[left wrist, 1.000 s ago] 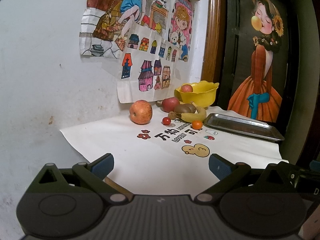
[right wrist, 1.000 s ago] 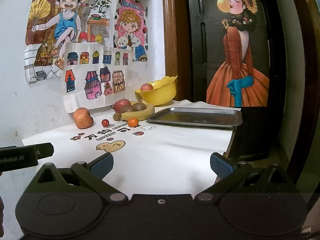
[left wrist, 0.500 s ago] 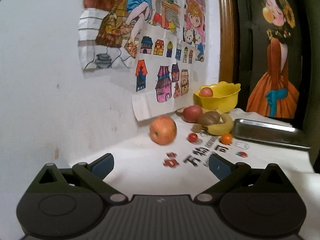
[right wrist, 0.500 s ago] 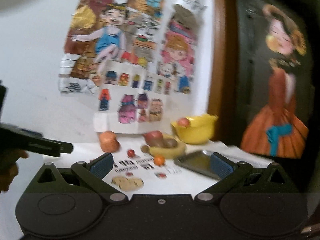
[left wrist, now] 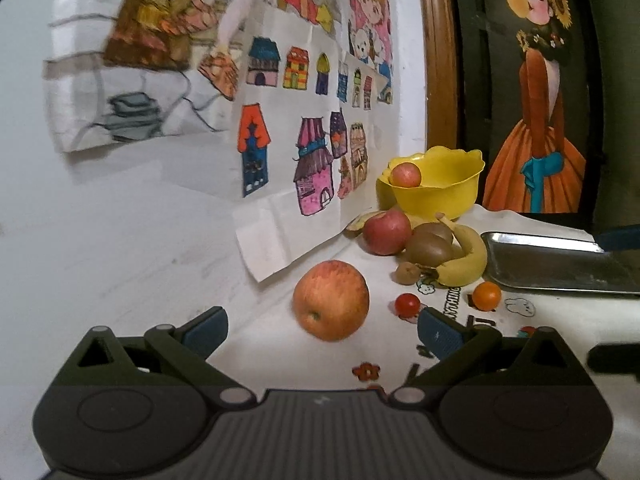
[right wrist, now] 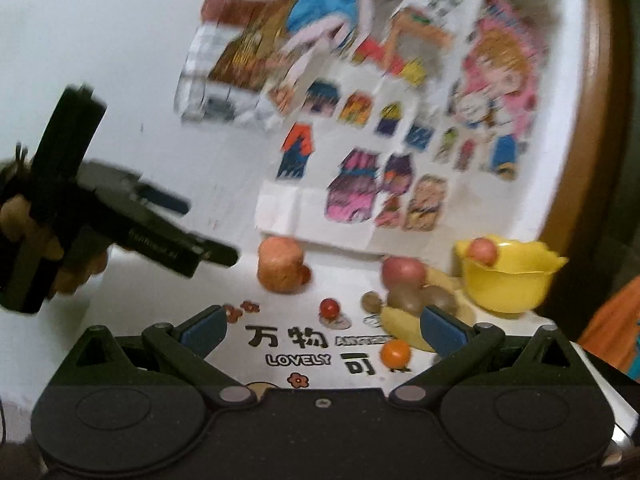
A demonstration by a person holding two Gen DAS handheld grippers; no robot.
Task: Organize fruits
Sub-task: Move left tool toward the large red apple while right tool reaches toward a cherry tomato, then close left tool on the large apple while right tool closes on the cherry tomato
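Observation:
A large orange-red apple (left wrist: 331, 300) lies on the white printed mat (left wrist: 280, 364), just ahead of my left gripper (left wrist: 320, 325), which is open and lined up on it. Behind lie a red apple (left wrist: 386, 232), two kiwis (left wrist: 430, 244), a banana (left wrist: 464, 264), a cherry tomato (left wrist: 408, 304) and a small orange (left wrist: 486, 296). A yellow bowl (left wrist: 440, 188) holds one small fruit (left wrist: 405, 175). The blurred right wrist view shows my right gripper (right wrist: 324, 325) open over the mat, short of the tomato (right wrist: 329, 307) and orange (right wrist: 395, 352). The left gripper (right wrist: 160, 236) is at its left.
A metal tray (left wrist: 560, 264) sits at the right of the fruit. The wall with children's drawings (left wrist: 304, 152) stands close behind the fruit, and a dark door with a painted figure (left wrist: 536, 140) is at the right. A hand (right wrist: 24, 220) holds the left gripper.
My left gripper has come forward and down toward the large apple. The right gripper has swung left and tilted toward the fruit, and its view has become blurred.

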